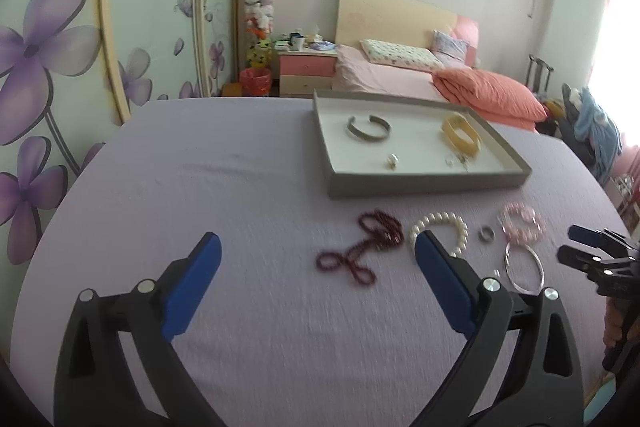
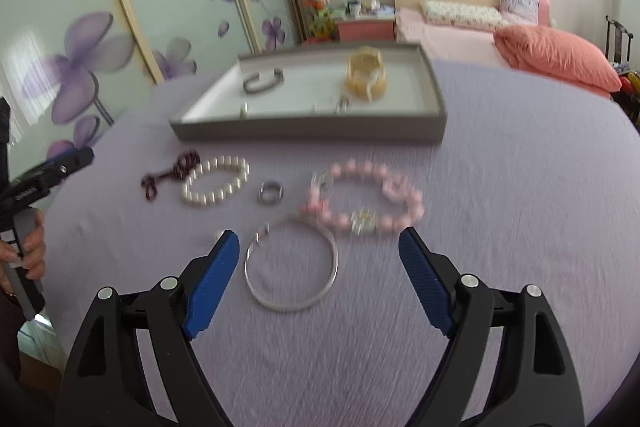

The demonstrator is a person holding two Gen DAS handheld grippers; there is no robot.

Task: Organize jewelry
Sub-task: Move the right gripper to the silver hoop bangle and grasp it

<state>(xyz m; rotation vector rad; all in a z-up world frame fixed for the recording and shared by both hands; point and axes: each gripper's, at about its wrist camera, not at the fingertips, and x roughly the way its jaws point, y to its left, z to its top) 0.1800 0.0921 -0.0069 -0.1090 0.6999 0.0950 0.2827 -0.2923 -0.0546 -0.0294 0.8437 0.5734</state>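
Left wrist view: the left gripper [image 1: 318,247] hovers above the lilac-covered table [image 1: 240,187], fingers spread wide, holding nothing.
Right wrist view: the right gripper [image 2: 319,241] hangs over the near part of the table, fingers spread wide and empty; the silver bangle [image 2: 291,265] lies on the cloth between its blue pads [image 2: 212,283], not touched.
Tray: a grey tray [image 2: 304,131] with a white floor sits toward the table's far edge.
Tray contents: a grey open cuff [image 2: 263,81] near the far left corner, a yellow bangle [image 2: 366,77] toward the far right, and small pieces along the near wall, too blurred to name.
Loose on the cloth, in front of the tray's near wall: a dark red bead strand [image 1: 360,247] furthest left, a white pearl bracelet [image 2: 215,183] touching it, then a small grey ring [image 2: 271,192], then a pink bead bracelet [image 2: 364,201] on the right.
Bangle and pink bracelet: the silver bangle's far rim lies just beside the pink beads; contact cannot be told.
Background: a bed [image 2: 480,27] with a salmon pillow stands beyond the table's far edge.
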